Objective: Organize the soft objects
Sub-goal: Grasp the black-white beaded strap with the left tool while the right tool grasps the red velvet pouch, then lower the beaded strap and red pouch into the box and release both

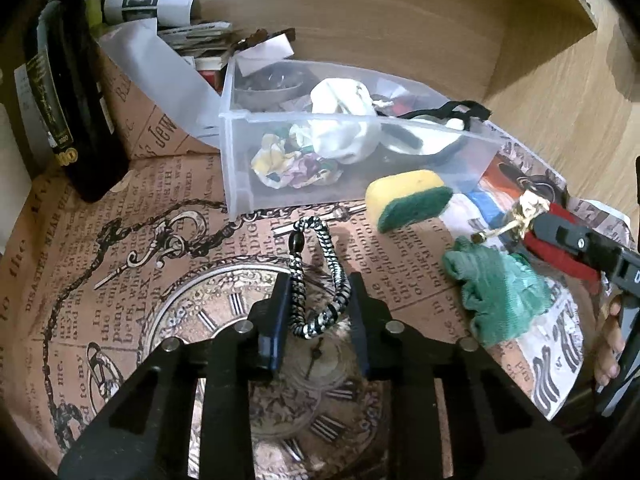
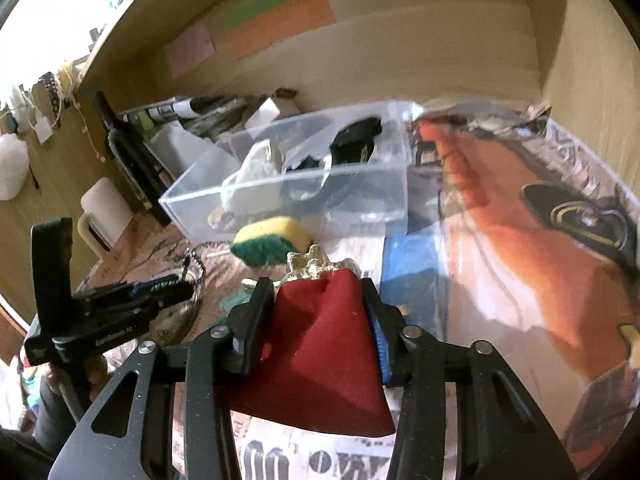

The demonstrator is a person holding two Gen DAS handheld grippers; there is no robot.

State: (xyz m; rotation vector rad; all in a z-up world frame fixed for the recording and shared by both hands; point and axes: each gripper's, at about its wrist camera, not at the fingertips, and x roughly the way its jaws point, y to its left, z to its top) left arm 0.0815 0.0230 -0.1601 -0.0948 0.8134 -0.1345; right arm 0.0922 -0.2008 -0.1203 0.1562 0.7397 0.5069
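My left gripper has its jaws around a black-and-white braided cord bracelet lying on the printed paper; both pads touch the loop. My right gripper is shut on a dark red velvet pouch with a gold drawstring top, held just above the paper; it also shows in the left wrist view. A clear plastic bin holds white cloth, a crumpled floral cloth and black items. A yellow-green sponge lies in front of the bin. A green knitted cloth lies beside the right gripper.
A dark bottle stands at the left. Papers and boxes are stacked behind the bin against the wooden back wall. Printed newspaper-style paper covers the shelf floor. A white mug stands left of the bin.
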